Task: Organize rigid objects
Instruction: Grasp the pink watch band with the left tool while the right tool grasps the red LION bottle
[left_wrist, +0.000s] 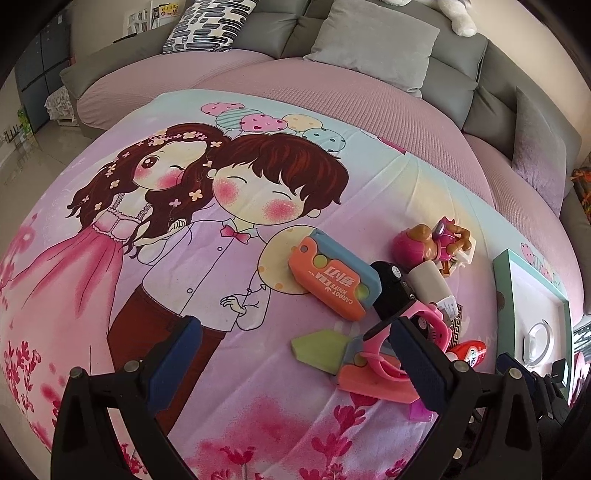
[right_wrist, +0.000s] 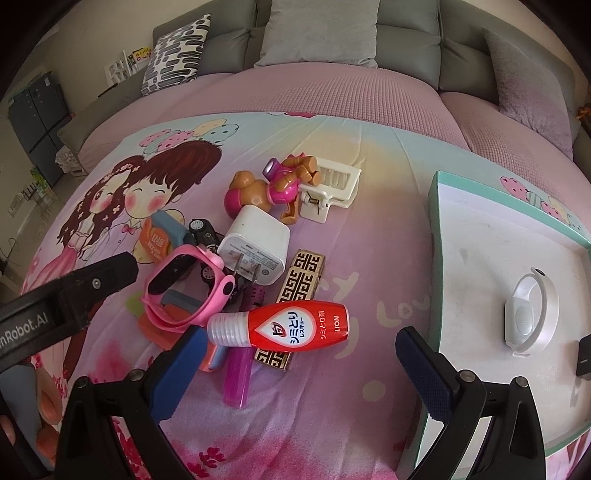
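Nearest in the right wrist view: right gripper (right_wrist: 299, 369), jaws wide and holding nothing, hovering over the cartoon-print sheet (right_wrist: 332, 424). Just past its blue pads (right_wrist: 177, 376), a red bottle (right_wrist: 284, 328) lying on its side, clear ribbed cap pointing left, resting across a gold-patterned case (right_wrist: 299, 284) and the top of a translucent pink tube (right_wrist: 236, 380). Beside the bottle on the left, a pink watch (right_wrist: 192, 291) with its strap looped. Behind these, a white charger (right_wrist: 255, 243), prongs toward the camera, leaning on the heap; a small black toy car (right_wrist: 201, 230) partly hidden under watch and charger. Further on, a pink and brown toy figure (right_wrist: 273, 188), touching a white hair clip (right_wrist: 332, 188). Off to the right, a teal-rimmed tray (right_wrist: 439, 221) with a white band (right_wrist: 532, 314) lying inside and a small dark thing at its edge, too cropped to tell.

In the left wrist view: left gripper (left_wrist: 295, 354), jaws wide, empty, right pad (left_wrist: 424, 365) close against the watch (left_wrist: 417, 332), contact not clear. Under the watch, an orange and blue toy knife with a pale green blade (left_wrist: 317, 349). Beyond, a second orange toy knife (left_wrist: 332, 280) flat on the sheet. Farthest back, a grey sofa (left_wrist: 461, 59) with cushions (left_wrist: 373, 40).
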